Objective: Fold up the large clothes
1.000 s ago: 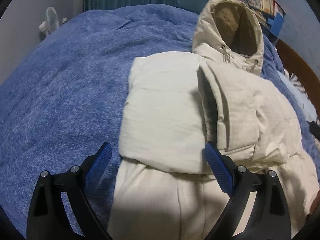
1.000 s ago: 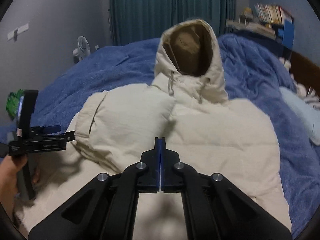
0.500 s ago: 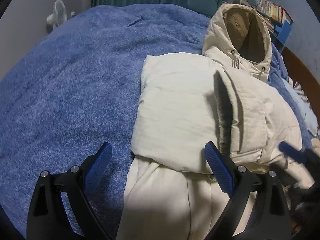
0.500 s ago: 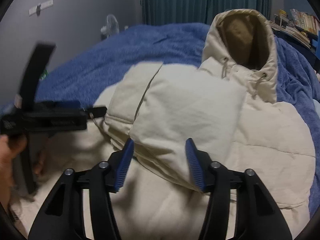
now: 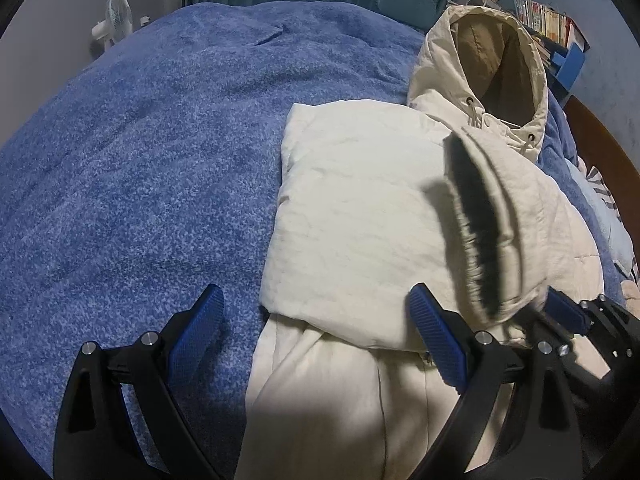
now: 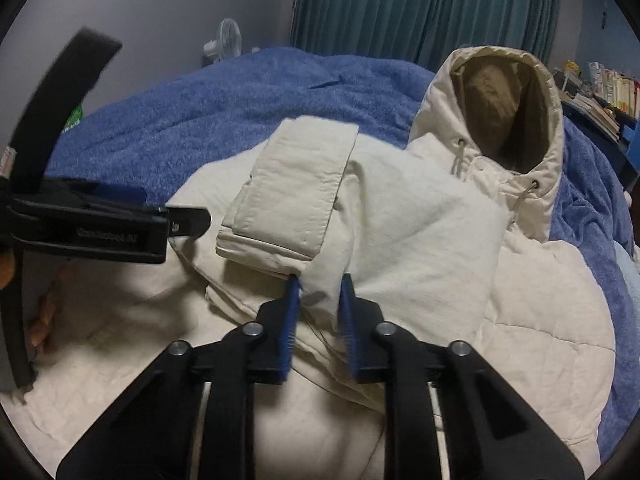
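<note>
1. The cream hooded jacket (image 5: 360,220) is lying on the blue blanket (image 5: 140,160), hood pointing toward 1 o'clock.
2. The left gripper (image 5: 316,324) is hovering with jaws spread wide, gripping nothing.
3. The right gripper (image 6: 318,304) is narrowing around the folded sleeve (image 6: 320,280) at 6 o'clock; whether it is pinching the fabric is unclear.

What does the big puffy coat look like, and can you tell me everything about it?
The coat is cream-white, puffy and quilted, lying spread on a fuzzy blue blanket. Its hood stands up open, showing a tan lining, with drawstrings hanging from metal eyelets. Both sleeves are folded in across the chest; one cuff lies flat on top. The right gripper has closed in on the edge of a folded sleeve, with fabric between its fingers. The left gripper hangs wide open over the coat's side edge.
</note>
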The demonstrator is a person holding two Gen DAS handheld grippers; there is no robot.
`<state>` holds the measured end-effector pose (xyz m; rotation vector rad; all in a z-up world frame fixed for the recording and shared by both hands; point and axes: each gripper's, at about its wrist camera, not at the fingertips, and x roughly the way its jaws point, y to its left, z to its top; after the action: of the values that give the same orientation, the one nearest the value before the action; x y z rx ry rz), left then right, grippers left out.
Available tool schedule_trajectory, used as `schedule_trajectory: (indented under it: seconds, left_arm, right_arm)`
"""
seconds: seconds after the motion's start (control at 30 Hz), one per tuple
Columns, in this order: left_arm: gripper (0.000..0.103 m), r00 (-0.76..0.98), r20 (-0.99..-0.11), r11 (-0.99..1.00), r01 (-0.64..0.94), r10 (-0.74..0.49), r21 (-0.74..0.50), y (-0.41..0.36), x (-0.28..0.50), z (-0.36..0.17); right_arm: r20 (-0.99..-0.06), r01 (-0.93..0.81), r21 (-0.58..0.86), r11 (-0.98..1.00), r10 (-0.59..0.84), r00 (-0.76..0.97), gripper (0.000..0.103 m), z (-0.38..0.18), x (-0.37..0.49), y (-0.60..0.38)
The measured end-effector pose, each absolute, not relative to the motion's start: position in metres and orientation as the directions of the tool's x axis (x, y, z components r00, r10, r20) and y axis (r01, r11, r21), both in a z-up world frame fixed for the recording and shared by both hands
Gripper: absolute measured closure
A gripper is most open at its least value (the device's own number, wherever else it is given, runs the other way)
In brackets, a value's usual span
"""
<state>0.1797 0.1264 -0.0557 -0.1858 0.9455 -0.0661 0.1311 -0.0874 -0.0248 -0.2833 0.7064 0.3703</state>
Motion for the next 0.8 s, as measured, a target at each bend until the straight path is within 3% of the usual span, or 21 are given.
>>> schedule_trajectory:
  seconds: [0.23,0.47,0.57,0.67,0.8]
  left_arm:
    - [0.014,0.603,-0.789,0.991,0.01,-0.113,-0.135,0.114,0.176,-0.048]
    - [0.014,0.614,-0.78,0.993,0.084,-0.12,-0.086,0.089,0.17,-0.042]
    - [0.014,0.609,-0.784,0.993,0.091,-0.117,-0.078,0.086,0.17,-0.044]
    - [0.014,0.608,-0.785,0.992,0.093,-0.123,-0.083,0.083,0.171,-0.045]
    - [0.014,0.604,-0.789,0.993,0.1,-0.116,-0.07,0.081,0.17,-0.047]
  right_arm:
    - [-0.609,-0.336,-0.004,0.942,0.264,0.748,0.088,0.018,0.12,-0.132]
    - [-0.555,-0.155,0.1,0.983,0.185,0.811,0.09,0.054,0.102,-0.225]
    - [-0.566,-0.056,0.178,0.982,0.149,0.81,0.091,0.047,0.107,-0.269]
    - [-0.585,0.039,0.236,0.971,0.11,0.803,0.101,0.043,0.117,-0.309]
    - [-0.627,0.119,0.322,0.939,0.117,0.77,0.097,0.025,0.128,-0.344]
